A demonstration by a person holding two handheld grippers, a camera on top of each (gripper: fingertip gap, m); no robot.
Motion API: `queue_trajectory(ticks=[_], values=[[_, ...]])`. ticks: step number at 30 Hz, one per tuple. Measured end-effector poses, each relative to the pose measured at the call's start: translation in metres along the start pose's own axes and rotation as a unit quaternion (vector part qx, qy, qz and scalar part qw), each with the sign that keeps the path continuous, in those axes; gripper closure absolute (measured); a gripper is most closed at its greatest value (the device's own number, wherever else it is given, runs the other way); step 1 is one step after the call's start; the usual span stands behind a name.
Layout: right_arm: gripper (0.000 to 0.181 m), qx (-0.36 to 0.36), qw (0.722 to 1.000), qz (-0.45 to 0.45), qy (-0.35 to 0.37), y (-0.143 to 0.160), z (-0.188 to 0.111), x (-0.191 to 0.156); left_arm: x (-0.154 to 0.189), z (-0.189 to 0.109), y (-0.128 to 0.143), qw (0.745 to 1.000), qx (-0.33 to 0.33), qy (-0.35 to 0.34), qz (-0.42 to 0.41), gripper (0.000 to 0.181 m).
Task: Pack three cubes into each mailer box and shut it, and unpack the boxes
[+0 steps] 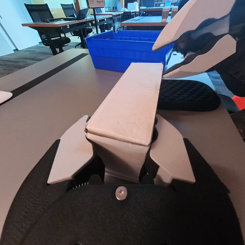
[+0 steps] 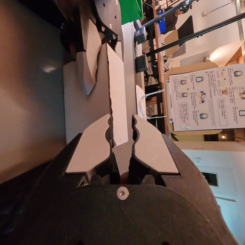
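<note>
A white mailer box (image 1: 129,100), lid shut, lies lengthwise on the brown table (image 1: 53,106). My left gripper (image 1: 122,116) is shut on its near end, one finger on each side wall. My right gripper (image 1: 158,62) is open at the box's far right corner, and its lower fingertip (image 1: 164,76) touches that corner. In the right wrist view, which is rolled sideways, the box (image 2: 118,92) runs away from my right gripper (image 2: 121,116). Its near corner sits in the gap beside one finger (image 2: 95,140). The left gripper (image 2: 103,53) clamps the far end. No cubes show.
A blue bin (image 1: 119,53) stands just beyond the box. A black mesh pad (image 1: 185,95) lies right of the box. A white object (image 1: 4,95) pokes in at the left edge. A poster on a stand (image 2: 205,98) is across the table. Desks and chairs stand behind.
</note>
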State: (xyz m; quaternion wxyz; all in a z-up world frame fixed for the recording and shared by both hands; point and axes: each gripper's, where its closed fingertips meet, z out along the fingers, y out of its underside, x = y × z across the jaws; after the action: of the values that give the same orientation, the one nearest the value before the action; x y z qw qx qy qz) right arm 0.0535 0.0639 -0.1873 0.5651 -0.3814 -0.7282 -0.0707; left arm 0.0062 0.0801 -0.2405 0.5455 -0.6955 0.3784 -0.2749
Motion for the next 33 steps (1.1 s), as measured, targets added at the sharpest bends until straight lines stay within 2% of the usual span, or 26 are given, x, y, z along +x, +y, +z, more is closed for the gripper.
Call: queue_trajectory(ticks=[11, 21, 23, 26, 29, 33], values=[[0.153, -0.028, 0.998, -0.063, 0.014, -0.006, 0.008, 0.003, 0.0, 0.001, 0.001, 1.0, -0.005, 0.003, -0.006, 0.094], [0.179, -0.036, 0.994, -0.103, 0.025, -0.012, 0.027, -0.001, -0.003, 0.002, 0.003, 1.0, -0.017, -0.008, -0.005, 0.095], [0.18, -0.038, 0.995, -0.09, 0.0, -0.011, 0.027, -0.001, -0.004, 0.002, 0.003, 1.0, -0.02, -0.01, -0.005, 0.095], [0.178, -0.026, 0.995, -0.004, -0.099, -0.009, 0.029, -0.002, -0.006, 0.002, 0.003, 0.999, -0.026, -0.018, -0.012, 0.095], [0.177, -0.014, 0.982, 0.047, -0.185, -0.008, 0.034, 0.004, -0.01, 0.001, 0.002, 0.999, -0.027, -0.02, -0.042, 0.094], [0.179, -0.019, 0.974, 0.062, -0.217, -0.008, 0.04, 0.024, -0.012, 0.0, 0.004, 0.999, -0.031, -0.028, -0.022, 0.094]])
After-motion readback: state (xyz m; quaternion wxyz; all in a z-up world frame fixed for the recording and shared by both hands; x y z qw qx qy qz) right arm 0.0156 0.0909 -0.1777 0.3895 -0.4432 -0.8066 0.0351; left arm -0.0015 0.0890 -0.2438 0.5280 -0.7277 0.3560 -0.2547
